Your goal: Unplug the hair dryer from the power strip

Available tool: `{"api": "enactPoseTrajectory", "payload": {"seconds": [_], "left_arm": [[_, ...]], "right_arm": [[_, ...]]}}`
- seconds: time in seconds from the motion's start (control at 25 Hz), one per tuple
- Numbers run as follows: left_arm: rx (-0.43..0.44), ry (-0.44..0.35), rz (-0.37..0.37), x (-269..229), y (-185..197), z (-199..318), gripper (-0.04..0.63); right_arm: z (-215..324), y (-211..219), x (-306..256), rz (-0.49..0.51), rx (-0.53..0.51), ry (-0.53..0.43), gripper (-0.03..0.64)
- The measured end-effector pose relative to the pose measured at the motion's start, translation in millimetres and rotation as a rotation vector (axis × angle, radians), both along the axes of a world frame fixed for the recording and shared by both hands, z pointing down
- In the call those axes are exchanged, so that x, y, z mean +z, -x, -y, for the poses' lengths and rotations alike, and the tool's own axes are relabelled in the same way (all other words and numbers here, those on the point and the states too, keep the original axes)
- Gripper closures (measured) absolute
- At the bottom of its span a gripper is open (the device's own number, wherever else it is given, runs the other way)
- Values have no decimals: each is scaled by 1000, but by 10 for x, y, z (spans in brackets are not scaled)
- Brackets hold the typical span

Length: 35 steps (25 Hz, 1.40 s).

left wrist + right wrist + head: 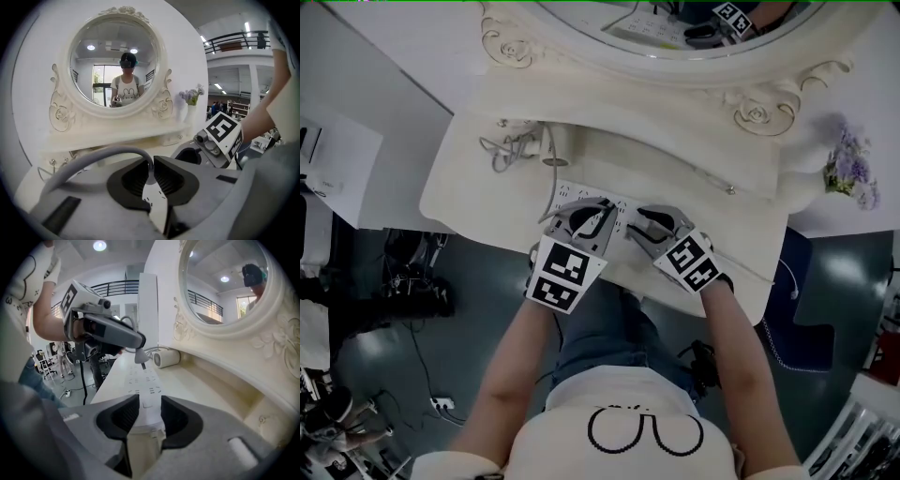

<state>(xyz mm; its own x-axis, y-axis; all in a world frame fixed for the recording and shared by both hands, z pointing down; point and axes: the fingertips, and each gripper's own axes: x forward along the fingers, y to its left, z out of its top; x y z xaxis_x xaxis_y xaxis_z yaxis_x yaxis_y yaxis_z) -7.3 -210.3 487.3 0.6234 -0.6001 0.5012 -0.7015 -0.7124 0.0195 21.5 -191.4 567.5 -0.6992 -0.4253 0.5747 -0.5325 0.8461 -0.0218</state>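
My left gripper (592, 214) is shut on the hair dryer's grey plug (140, 355). It holds the plug just above the white power strip (143, 380), with the prongs out of the sockets. The grey cord (93, 157) arcs from the left into its jaws (151, 171). My right gripper (639, 223) is closed on the near end of the strip, which lies between its pads (145, 414). The white hair dryer (551, 145) lies at the back left of the cream dressing table (459, 178), with its cord bunched beside it.
A round ornate mirror (675, 37) stands behind the table, above a low shelf. A vase of purple flowers (848, 169) is at the right end. The table's front edge is just below the grippers. Cables and a floor socket (441, 403) lie on the dark floor at left.
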Motion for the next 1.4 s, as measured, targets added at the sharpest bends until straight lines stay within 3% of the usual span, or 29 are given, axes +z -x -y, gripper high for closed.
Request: {"api": "enactPoseTrajectory", "payload": {"seconds": [0.44, 0.64, 1.0, 1.24, 1.4], "left_arm": [[-35, 72, -86, -89, 164, -50, 555], [-12, 71, -109, -206, 180, 27, 555], [-26, 70, -138, -398, 138, 219, 554], [-86, 109, -158, -236, 136, 375, 554], [-109, 148, -133, 22, 44, 548, 552]], "right_arm": [[2, 12, -14, -5, 57, 22, 471], [97, -107, -287, 86, 157, 26, 459], [86, -173, -989, 178, 223, -69, 459], [-86, -162, -1061, 165, 231, -92, 459], [-128, -249, -1080, 189, 289, -87, 459]]}}
